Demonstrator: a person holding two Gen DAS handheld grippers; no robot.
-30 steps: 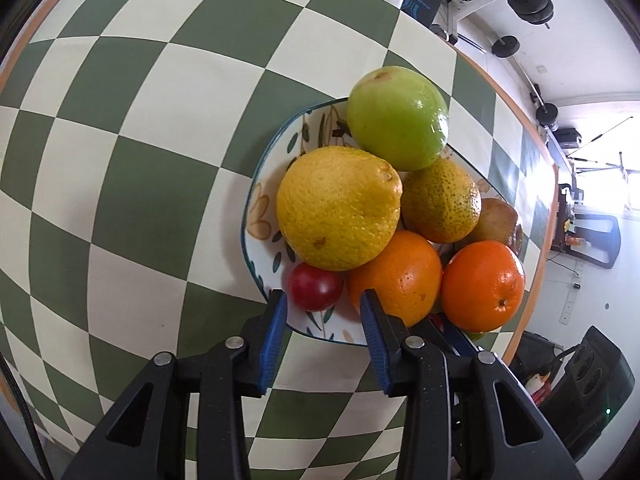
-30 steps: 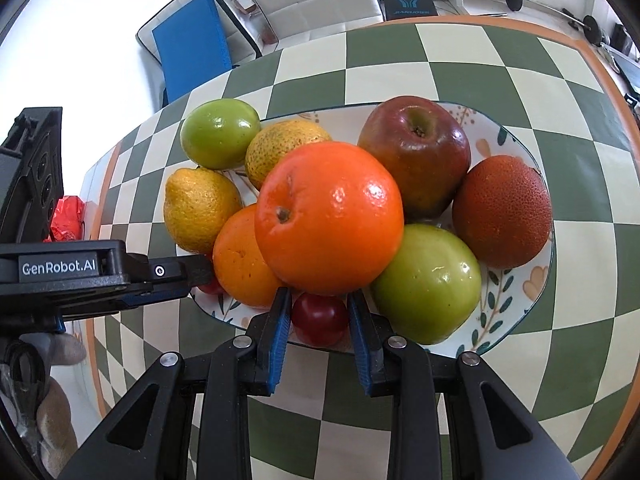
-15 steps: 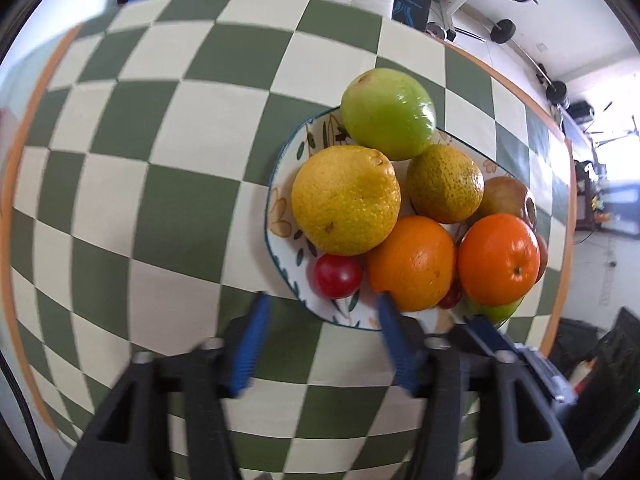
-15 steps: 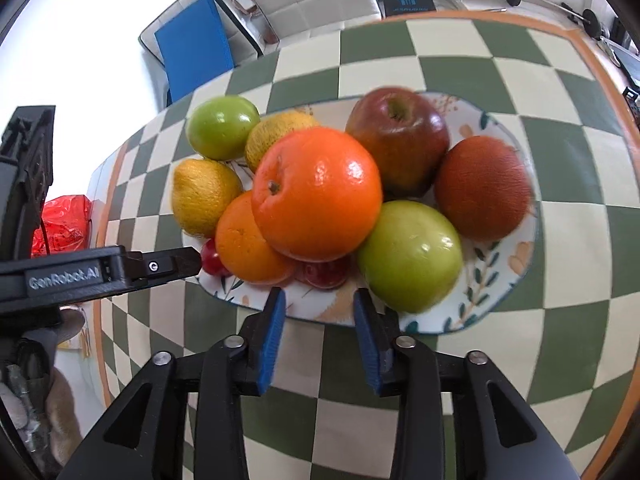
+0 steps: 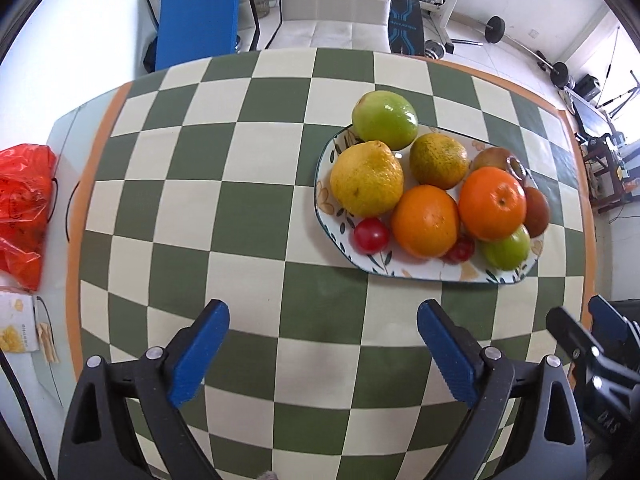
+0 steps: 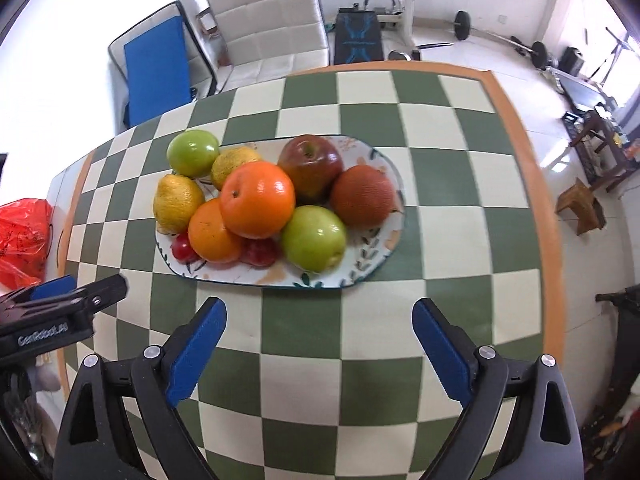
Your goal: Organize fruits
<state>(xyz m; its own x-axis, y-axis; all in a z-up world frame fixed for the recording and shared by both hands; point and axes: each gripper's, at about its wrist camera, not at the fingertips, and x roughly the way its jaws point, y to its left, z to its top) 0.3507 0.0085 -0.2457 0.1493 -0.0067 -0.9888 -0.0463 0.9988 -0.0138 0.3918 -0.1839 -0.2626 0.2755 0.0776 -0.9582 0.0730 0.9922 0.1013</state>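
Observation:
A flowered plate (image 5: 424, 271) (image 6: 360, 268) on the green-and-cream checked table carries a heap of fruit: a lemon (image 5: 366, 178) (image 6: 177, 203), two oranges (image 5: 425, 222) (image 6: 257, 199), green apples (image 5: 385, 119) (image 6: 313, 238), a red apple (image 6: 311, 168), a brown round fruit (image 6: 363, 196) and two small red tomatoes (image 5: 371, 235) (image 6: 182, 248). My left gripper (image 5: 323, 322) hangs open over bare cloth, well short of the plate. My right gripper (image 6: 319, 316) is open too, just in front of the plate's near rim, empty. The left gripper's body (image 6: 60, 312) shows at the right wrist view's left edge.
A red plastic bag (image 5: 24, 208) and a small yellow-printed box (image 5: 18, 328) lie off the table's left end. Beyond the far edge stand a white chair (image 5: 336, 0), a blue panel (image 5: 198, 8) and weight equipment. A wooden stool (image 6: 582, 208) stands on the floor at right.
Both grippers have drawn back and up from the plate and spread their fingers wide. The tomatoes that lay between their fingertips now rest on the plate.

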